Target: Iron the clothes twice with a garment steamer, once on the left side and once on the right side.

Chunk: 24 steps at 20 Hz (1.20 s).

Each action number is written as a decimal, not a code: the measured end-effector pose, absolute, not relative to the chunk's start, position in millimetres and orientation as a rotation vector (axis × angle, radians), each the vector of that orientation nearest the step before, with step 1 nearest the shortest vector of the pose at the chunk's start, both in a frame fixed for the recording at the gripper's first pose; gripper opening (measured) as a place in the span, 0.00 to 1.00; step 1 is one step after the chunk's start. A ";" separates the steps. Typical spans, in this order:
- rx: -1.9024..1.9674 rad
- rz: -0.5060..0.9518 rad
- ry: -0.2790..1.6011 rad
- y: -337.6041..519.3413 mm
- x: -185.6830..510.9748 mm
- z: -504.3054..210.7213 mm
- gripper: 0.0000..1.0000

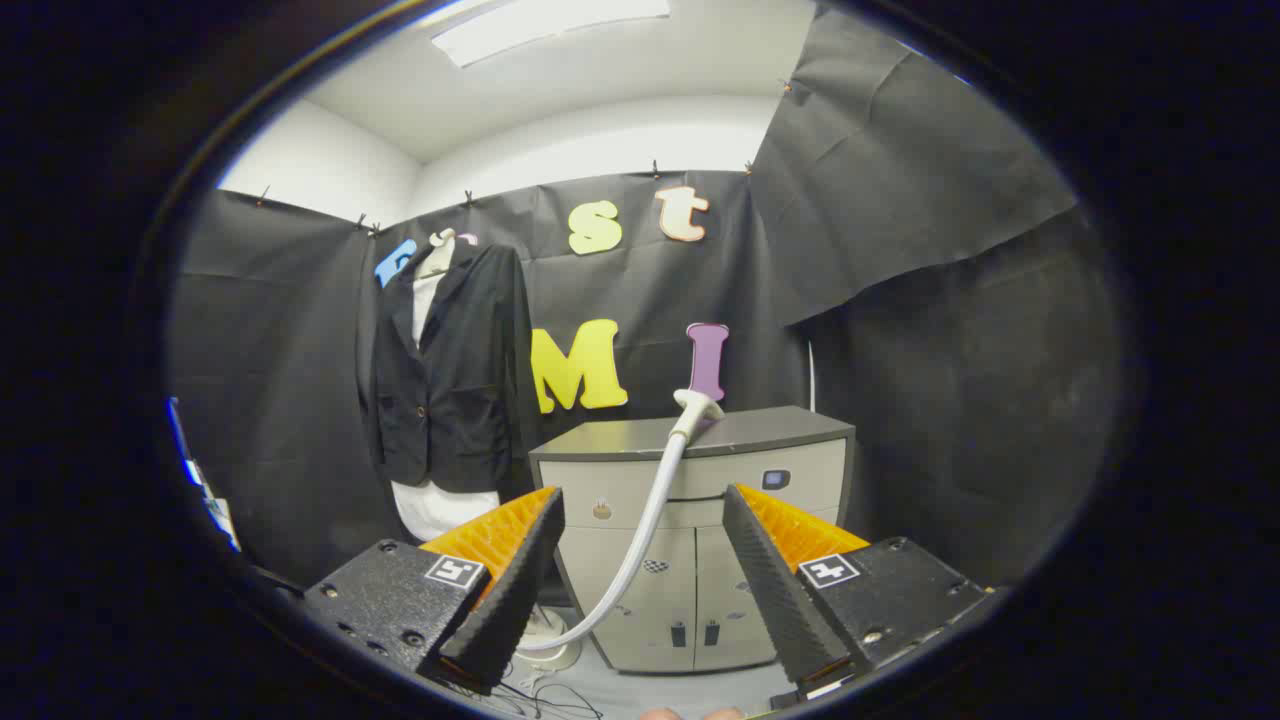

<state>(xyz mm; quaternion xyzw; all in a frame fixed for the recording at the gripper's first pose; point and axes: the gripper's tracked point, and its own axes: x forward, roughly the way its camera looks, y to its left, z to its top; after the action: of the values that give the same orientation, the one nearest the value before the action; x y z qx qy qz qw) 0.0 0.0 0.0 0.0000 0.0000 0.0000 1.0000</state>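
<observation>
Nearest the camera, the hand-held gripper (640, 520) has its two black fingers with orange ridged inner pads (505, 535) spread wide apart, holding nothing. Each finger's black base carries a small white square marker.

In the gap between the fingers, lower down, a round white steamer base (548, 645) sits on the pale floor (620, 695) beside thin dark cables (545, 698). From it a white flexible hose (640, 540) curves up between the fingers to the white garment steamer head (695, 408), which rests on top of a low grey cabinet with pale doors (790, 470) just beyond the fingers.

Farther back, beyond the left finger, a black tailored jacket over a white shirt (450, 380) hangs on a white hanger (440, 245) against the black cloth wall (920, 250). The jacket hangs just beside the cabinet, well apart from the steamer head. The shirt's white hem shows below the jacket.

Above the cloth are a white wall and a bright rectangular ceiling light (550, 25).
</observation>
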 end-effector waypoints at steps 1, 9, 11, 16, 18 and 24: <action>0.001 0.001 -0.003 -0.9 0.6 0.4 0.99; 0.006 0.003 0.003 -4.3 15.0 -0.8 0.99; 0.004 0.004 -0.001 -4.2 19.4 1.4 0.99; 0.002 0.001 -0.005 -4.0 29.1 4.3 0.99; 0.011 -0.007 0.018 -2.9 32.3 -0.7 0.99; -0.003 0.000 0.017 9.2 37.7 2.5 0.99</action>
<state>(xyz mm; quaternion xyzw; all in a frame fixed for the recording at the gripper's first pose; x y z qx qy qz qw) 37.7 9.2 2.5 -0.0016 0.0087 0.0001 1.0000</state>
